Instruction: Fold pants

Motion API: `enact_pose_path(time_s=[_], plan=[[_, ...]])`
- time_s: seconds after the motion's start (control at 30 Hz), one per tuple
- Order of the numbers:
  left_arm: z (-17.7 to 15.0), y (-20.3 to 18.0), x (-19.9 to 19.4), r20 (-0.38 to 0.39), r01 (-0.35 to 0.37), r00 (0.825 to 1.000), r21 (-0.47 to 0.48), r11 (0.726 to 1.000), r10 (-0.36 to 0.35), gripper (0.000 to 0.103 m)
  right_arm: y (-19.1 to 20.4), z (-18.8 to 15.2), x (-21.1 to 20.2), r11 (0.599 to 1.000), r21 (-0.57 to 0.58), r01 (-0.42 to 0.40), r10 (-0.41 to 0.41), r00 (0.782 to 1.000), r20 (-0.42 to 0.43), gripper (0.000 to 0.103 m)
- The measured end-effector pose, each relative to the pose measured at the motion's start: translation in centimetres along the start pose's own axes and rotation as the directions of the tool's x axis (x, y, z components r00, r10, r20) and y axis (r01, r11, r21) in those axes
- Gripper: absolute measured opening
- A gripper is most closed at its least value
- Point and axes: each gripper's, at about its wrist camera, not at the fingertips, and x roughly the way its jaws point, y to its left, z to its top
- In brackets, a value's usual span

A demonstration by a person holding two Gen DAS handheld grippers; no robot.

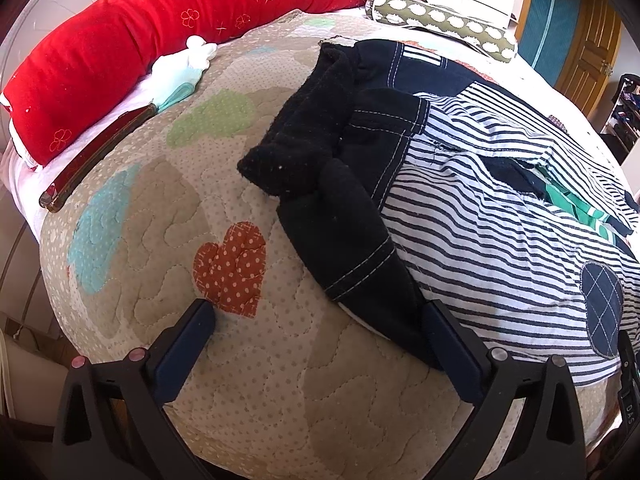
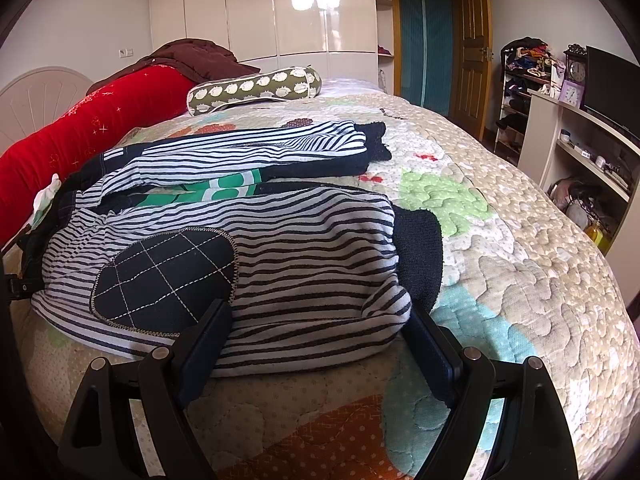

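Pants (image 1: 492, 200): striped navy-and-white with a dark navy waistband, spread flat across the quilt (image 1: 248, 360); legs running away toward the far side of the bed in the right wrist view, waist end turned toward the red bolster.
Waistband (image 1: 320, 168): black ribbed knit bunched and rumpled, with white-stitched navy denim panels beside it.
Knee patch (image 2: 164, 276): dark oval with a white crosshatch and zigzag edging, sewn on the nearer leg.
Cuffs (image 2: 420, 256): dark knit; the nearer one just past the right gripper's outer finger, the farther one (image 2: 378, 140) lying on the quilt beyond.
Green fabric (image 2: 216, 192): green-and-white printed strip showing between the two legs.
Left gripper (image 1: 320, 320): spread wide, holding nothing; right-hand finger (image 1: 452, 352) touching the waistband hem, left-hand finger (image 1: 188, 348) over bare quilt by the red heart patch (image 1: 232, 268).
Right gripper (image 2: 316, 332): spread wide, nothing pinched; lower edge of the nearer leg lying between the two fingers, left-hand finger (image 2: 204, 352) overlapping the striped cloth.
Red bolster (image 1: 160, 40): long, along the headboard side.
Patterned cushion (image 2: 256, 88): olive with white shapes, on the quilt beyond the pants.
Dark flat bar (image 1: 96, 156): on the quilt edge beside the bolster; kind unclear.
White and mint cloth (image 1: 180, 72): small pile near the bolster.
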Motion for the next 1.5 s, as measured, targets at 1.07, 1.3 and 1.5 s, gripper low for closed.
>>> enact_pose_path(time_s=[1.07,1.3,1.5], plan=[[-0.3,1.5,-4.1,0.069,0.200,0.977,-0.003,0.980,-0.199,0.097,0.5,0.5,0.4,0.999,-0.040,-0.003,0.002,0.999,-0.033,0.093],[2.0,0.5,-9.0,0.184,0.263,0.943,0.101,0.959,-0.278,0.097,-2.1,4.2,-2.0,0.990,-0.014,-0.139,0.136,0.985,-0.106,0.087],[5.8,-2.0,-9.1,0.200,0.267,0.932,0.191,0.945,-0.304,0.097,-4.8,8.3,-3.5,0.989,-0.058,-0.136,0.134,0.990,-0.047,0.087]])
